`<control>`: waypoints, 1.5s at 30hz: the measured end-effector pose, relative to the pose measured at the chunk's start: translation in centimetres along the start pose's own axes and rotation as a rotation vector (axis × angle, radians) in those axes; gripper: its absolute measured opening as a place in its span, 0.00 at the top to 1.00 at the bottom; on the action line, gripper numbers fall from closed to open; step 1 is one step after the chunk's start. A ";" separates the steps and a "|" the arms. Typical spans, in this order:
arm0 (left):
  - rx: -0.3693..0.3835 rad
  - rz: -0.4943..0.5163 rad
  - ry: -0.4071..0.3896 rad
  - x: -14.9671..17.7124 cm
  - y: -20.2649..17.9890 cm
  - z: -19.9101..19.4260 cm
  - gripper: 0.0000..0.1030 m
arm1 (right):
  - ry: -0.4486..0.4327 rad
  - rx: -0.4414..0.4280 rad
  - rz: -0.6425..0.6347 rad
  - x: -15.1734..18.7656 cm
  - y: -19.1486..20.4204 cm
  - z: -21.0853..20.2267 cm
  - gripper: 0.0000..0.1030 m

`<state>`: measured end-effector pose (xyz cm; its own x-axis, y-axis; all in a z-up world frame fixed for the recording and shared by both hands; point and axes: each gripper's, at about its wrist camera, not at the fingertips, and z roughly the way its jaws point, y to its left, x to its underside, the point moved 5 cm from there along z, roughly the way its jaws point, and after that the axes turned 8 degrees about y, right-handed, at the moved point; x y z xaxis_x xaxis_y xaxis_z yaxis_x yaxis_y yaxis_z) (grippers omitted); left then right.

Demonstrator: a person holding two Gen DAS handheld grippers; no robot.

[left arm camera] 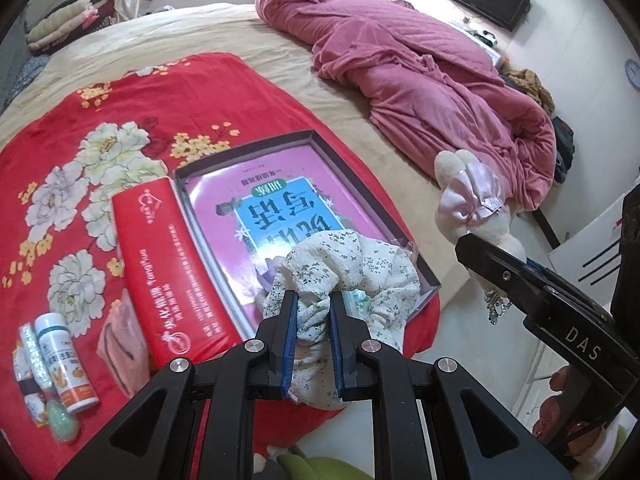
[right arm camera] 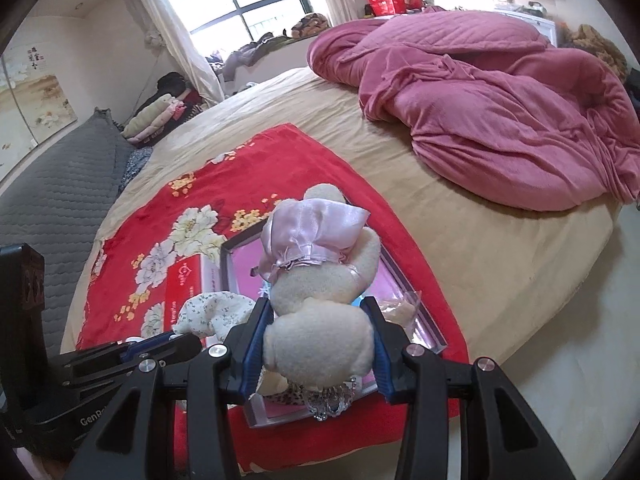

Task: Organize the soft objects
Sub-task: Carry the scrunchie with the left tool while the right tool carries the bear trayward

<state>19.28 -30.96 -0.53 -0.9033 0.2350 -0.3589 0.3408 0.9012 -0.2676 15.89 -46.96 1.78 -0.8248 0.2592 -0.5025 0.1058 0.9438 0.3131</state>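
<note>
The left gripper [left arm camera: 314,320] pinched a floral cloth scrunchie [left arm camera: 352,272] directly above the near corner of the shallow box [left arm camera: 244,152] on the bed [left arm camera: 360,120]. The right gripper [right arm camera: 316,328] clamped a plush toy [right arm camera: 320,280], its long axis pointing away, over the same box. Only the right wrist view showed both loads over the box.

A blanket [left arm camera: 100,128] lies on the bed [left arm camera: 180,32]. A box [left arm camera: 316,216] sits on the blanket with a book [left arm camera: 256,208] inside. A packet [left arm camera: 168,264] lies just beside the box at nine o'clock. Bottles [left arm camera: 64,364] lie at seven o'clock. A quilt [left arm camera: 420,76] lies at one o'clock.
</note>
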 end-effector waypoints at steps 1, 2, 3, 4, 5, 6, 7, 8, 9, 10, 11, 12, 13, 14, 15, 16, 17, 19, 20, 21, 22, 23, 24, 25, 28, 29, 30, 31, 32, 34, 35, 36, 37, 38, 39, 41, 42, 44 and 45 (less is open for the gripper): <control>0.005 0.001 0.004 -0.1 -0.1 0.4 0.85 | 0.002 0.004 0.005 0.0 -0.2 0.2 0.56; 0.006 0.005 0.009 -0.2 -0.3 0.9 0.85 | 0.005 0.010 0.011 0.0 -0.6 0.4 0.56; 0.007 0.007 0.014 -0.2 -0.5 1.2 0.85 | 0.008 0.016 0.014 0.0 -0.9 0.6 0.56; 0.011 0.010 0.021 -0.2 -0.6 1.6 0.85 | 0.016 0.025 0.019 0.1 -1.2 0.9 0.56; 0.012 0.013 0.026 -0.3 -0.8 2.1 0.85 | 0.023 0.028 0.027 0.1 -1.6 1.2 0.56; 0.011 0.016 0.032 -0.3 -1.0 2.5 0.85 | 0.028 0.028 0.035 0.2 -1.9 1.5 0.56; 0.011 0.021 0.040 -0.4 -1.1 3.0 0.85 | 0.031 0.029 0.039 0.2 -2.1 1.7 0.56; 0.011 0.020 0.051 -0.5 -1.3 3.7 0.85 | 0.041 0.035 0.045 0.3 -2.5 2.1 0.56; 0.014 0.022 0.057 -0.5 -1.3 4.1 0.85 | 0.044 0.038 0.049 0.4 -2.7 2.2 0.56; 0.013 0.028 0.064 -0.6 -1.5 4.8 0.85 | 0.049 0.039 0.053 0.5 -2.9 2.5 0.56; 0.009 0.029 0.067 -0.6 -1.6 5.2 0.85 | 0.055 0.038 0.055 0.5 -3.0 2.7 0.56; 0.005 0.032 0.078 -0.7 -1.6 5.9 0.85 | 0.060 0.040 0.055 0.5 -3.1 2.9 0.56; 0.004 0.032 0.085 -0.7 -1.6 6.3 0.85 | 0.066 0.044 0.055 0.6 -3.3 3.2 0.56; -0.004 0.032 0.091 -0.8 -1.5 6.9 0.85 | 0.070 0.046 0.049 0.6 -3.3 3.5 0.56; -0.013 0.034 0.093 -0.8 -1.4 7.1 0.85 | 0.073 0.051 0.046 0.6 -3.3 3.7 0.56; -0.023 0.034 0.096 -0.9 -1.2 7.5 0.85 | 0.079 0.056 0.043 0.6 -3.3 4.0 0.56; -0.022 0.029 0.099 -1.0 -1.0 7.8 0.85 | 0.086 0.056 0.037 0.7 -3.2 4.3 0.56; -0.022 0.023 0.106 -1.1 -0.6 8.2 0.85 | 0.095 0.054 0.025 0.8 -3.0 5.0 0.56; -0.028 0.025 0.110 -1.1 -0.4 8.4 0.85 | 0.105 0.053 0.020 0.9 -2.9 5.4 0.56; -0.030 0.025 0.109 -1.2 -0.3 8.5 0.85 | 0.112 0.052 0.016 1.0 -2.8 5.8 0.56; -0.032 0.024 0.109 -1.2 -0.1 8.6 0.85 | 0.115 0.049 0.014 1.1 -2.8 6.1 0.56; -0.035 0.023 0.113 -1.2 0.0 8.7 0.85 | 0.120 0.047 0.014 1.2 -2.8 6.5 0.56; -0.035 0.020 0.113 -1.2 0.2 8.8 0.85 | 0.126 0.047 0.014 1.2 -2.8 6.9 0.56; -0.036 0.018 0.113 -1.2 0.4 8.9 0.85 | 0.132 0.044 0.012 1.3 -2.8 7.3 0.56; -0.043 0.012 0.113 -1.2 0.8 9.1 0.85 | 0.155 0.047 0.008 1.6 -2.8 8.6 0.56; -0.042 0.010 0.115 -1.2 0.9 9.2 0.85 | 0.159 0.050 0.008 1.6 -2.9 8.9 0.56; -0.040 0.011 0.115 -1.3 1.0 9.2 0.84 | 0.165 0.052 0.007 1.7 -2.9 9.3 0.56; -0.042 0.011 0.115 -1.3 1.0 9.2 0.84 | 0.169 0.053 0.007 1.7 -3.0 9.5 0.56; -0.042 0.012 0.116 -1.3 1.0 9.2 0.84 | 0.175 0.059 0.009 1.8 -3.1 9.9 0.56; -0.039 0.012 0.116 -1.3 1.0 9.2 0.84 | 0.182 0.071 0.006 1.9 -3.3 10.5 0.56; -0.038 0.012 0.117 -1.3 1.0 9.2 0.84 | 0.186 0.072 0.008 1.9 -3.4 10.7 0.56; -0.037 0.013 0.116 -1.3 1.0 9.2 0.84 | 0.190 0.073 0.011 2.0 -3.4 10.9 0.55; -0.037 0.011 0.116 -1.3 1.0 9.2 0.84 | 0.196 0.073 0.013 2.1 -3.4 11.2 0.55; -0.034 0.011 0.118 -1.3 1.0 9.3 0.84 | 0.195 0.076 0.012 2.2 -3.4 11.4 0.55; -0.033 0.013 0.118 -1.3 0.9 9.3 0.84 | 0.191 0.077 0.011 2.1 -3.4 11.4 0.55; -0.034 0.011 0.117 -1.3 0.9 9.3 0.84 | 0.188 0.073 0.012 2.1 -3.4 11.5 0.55; -0.031 0.011 0.117 -1.3 0.9 9.3 0.84 | 0.188 0.075 0.012 2.1 -3.4 11.5 0.55; -0.035 0.015 0.116 -1.3 0.9 9.3 0.84 | 0.185 0.076 0.010 2.1 -3.3 11.5 0.55; -0.034 0.015 0.116 -1.3 0.9 9.3 0.84 | 0.185 0.077 0.011 2.1 -3.3 11.6 0.55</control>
<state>23.15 -33.80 -8.61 -0.9229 0.2872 -0.2563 0.3473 0.9085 -0.2323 20.25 -47.18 -9.64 -0.9104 0.2347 -0.3407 0.1520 0.9557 0.2521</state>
